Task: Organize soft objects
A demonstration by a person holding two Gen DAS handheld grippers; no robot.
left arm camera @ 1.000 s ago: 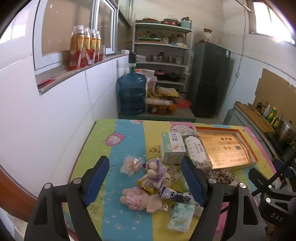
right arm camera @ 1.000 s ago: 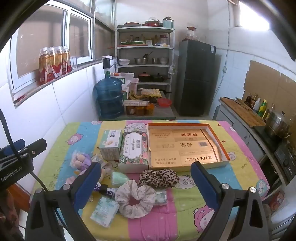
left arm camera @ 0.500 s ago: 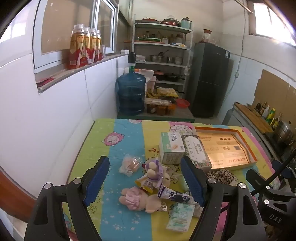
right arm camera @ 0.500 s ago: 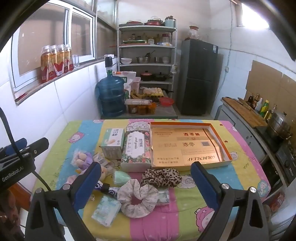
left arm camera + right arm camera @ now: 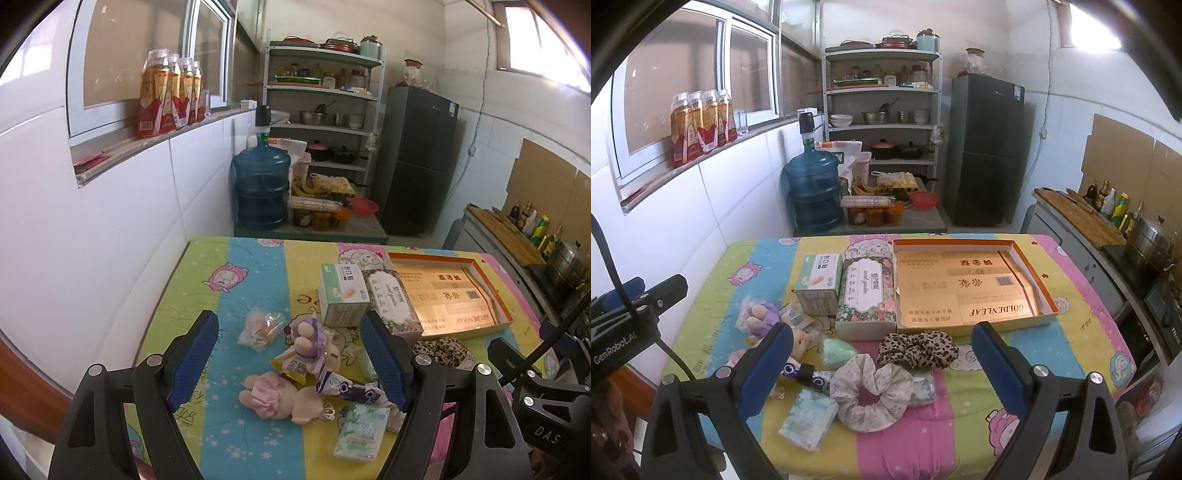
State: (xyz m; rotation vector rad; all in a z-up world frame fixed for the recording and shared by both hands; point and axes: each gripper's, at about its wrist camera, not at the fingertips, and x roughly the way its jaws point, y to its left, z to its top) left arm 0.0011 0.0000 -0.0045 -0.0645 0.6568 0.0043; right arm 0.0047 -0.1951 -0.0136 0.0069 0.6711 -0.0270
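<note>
A shallow gold box point(image 5: 967, 284) point(image 5: 448, 295) with an orange rim lies open at the table's back right. In front of it sit a leopard scrunchie point(image 5: 918, 349) point(image 5: 441, 349) and a floral scrunchie point(image 5: 870, 391). To the left lie a pink plush doll point(image 5: 273, 397), a purple plush doll point(image 5: 310, 338) point(image 5: 759, 314) and a green tissue pack point(image 5: 360, 430) point(image 5: 809, 417). My left gripper point(image 5: 290, 354) hangs open above the dolls. My right gripper point(image 5: 882, 363) hangs open above the scrunchies. Neither holds anything.
A green-white carton point(image 5: 818, 282) and a floral tissue box point(image 5: 868, 295) stand left of the gold box. A clear snack bag point(image 5: 260, 326) lies on the blue stripe. White tiled wall runs along the table's left. A water jug point(image 5: 814, 192), shelves and fridge point(image 5: 984, 151) stand behind.
Both views have shifted very slightly; the table contents sit marginally lower and closer in frame. No object has moved and both grippers stay open.
</note>
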